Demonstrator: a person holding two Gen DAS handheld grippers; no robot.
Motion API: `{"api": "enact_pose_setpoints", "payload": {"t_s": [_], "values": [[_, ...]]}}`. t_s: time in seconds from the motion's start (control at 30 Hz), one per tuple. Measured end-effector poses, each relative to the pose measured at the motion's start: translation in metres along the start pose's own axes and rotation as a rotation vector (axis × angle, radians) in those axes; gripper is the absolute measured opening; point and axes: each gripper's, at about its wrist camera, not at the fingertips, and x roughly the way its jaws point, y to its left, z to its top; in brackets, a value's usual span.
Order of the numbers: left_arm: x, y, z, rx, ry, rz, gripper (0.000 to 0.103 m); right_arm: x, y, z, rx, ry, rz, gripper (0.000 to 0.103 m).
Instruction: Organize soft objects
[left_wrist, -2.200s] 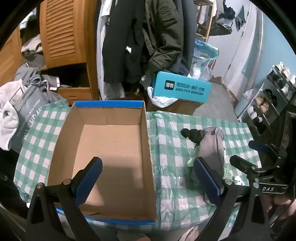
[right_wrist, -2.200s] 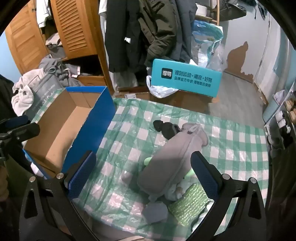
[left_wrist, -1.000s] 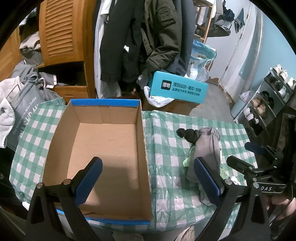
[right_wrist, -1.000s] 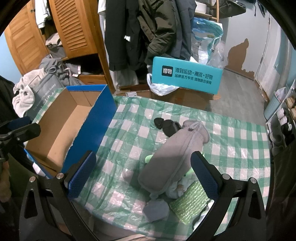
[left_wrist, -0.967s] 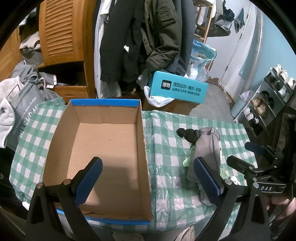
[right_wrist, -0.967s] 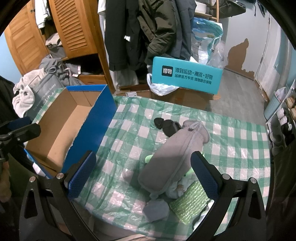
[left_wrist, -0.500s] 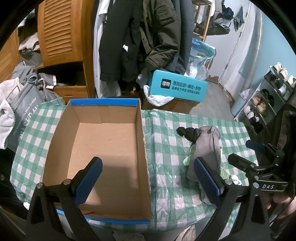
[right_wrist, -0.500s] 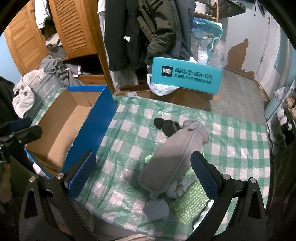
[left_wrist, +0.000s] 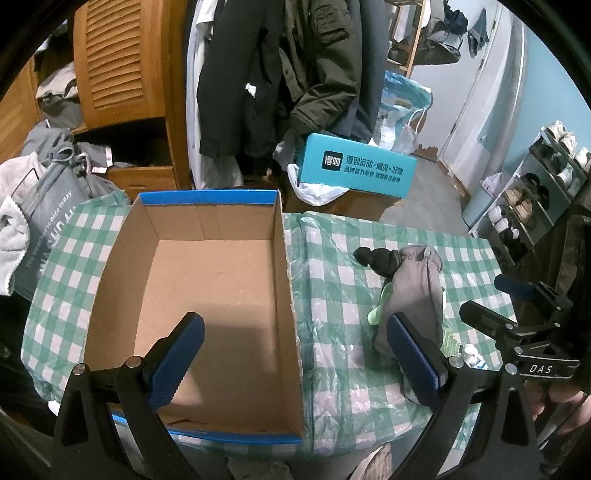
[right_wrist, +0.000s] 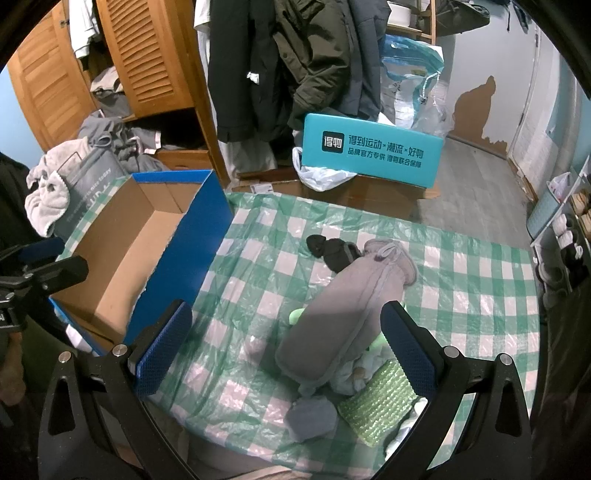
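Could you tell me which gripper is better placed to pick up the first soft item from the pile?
Right. The right gripper hangs open over the grey pouch; the left gripper faces the cardboard box.

Matt cardboard box (left_wrist: 207, 280) on glossy plastic tablecloth (right_wrist: 461, 295).

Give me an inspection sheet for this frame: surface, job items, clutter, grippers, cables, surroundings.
Surface: green-and-white checked tablecloth under clear plastic.
Job's things: open cardboard box, nothing inside; soft pile beside it: grey pouch, black sock, small grey sock, green textured cloth.
Clutter: nothing seen apart from the pile.
Grippers: left gripper open above the box; right gripper open above the pile; neither holds anything.
Cables: nothing seen.
Surroundings: teal box, hanging coats, wooden wardrobe, shoe rack.
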Motion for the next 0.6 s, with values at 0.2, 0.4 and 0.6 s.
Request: {"api": "enact_pose_setpoints", "payload": {"t_s": [0.2, 0.4, 0.6], "values": [[0.0003, 0.0, 0.0012, 0.001, 0.001, 0.001, 0.1, 0.0002, 0.0005, -0.0008, 0.0, 0.0, 0.001, 0.101], [0.0014, -0.0008, 0.0, 0.002, 0.003, 0.002, 0.1, -0.0001, -0.0007, -0.0006, 0.002, 0.0, 0.001, 0.101], [0.0021, -0.0019, 0.0, 0.001, 0.008, 0.0, 0.1, 0.001, 0.0008, -0.0003, 0.001, 0.003, 0.001, 0.101]]}}
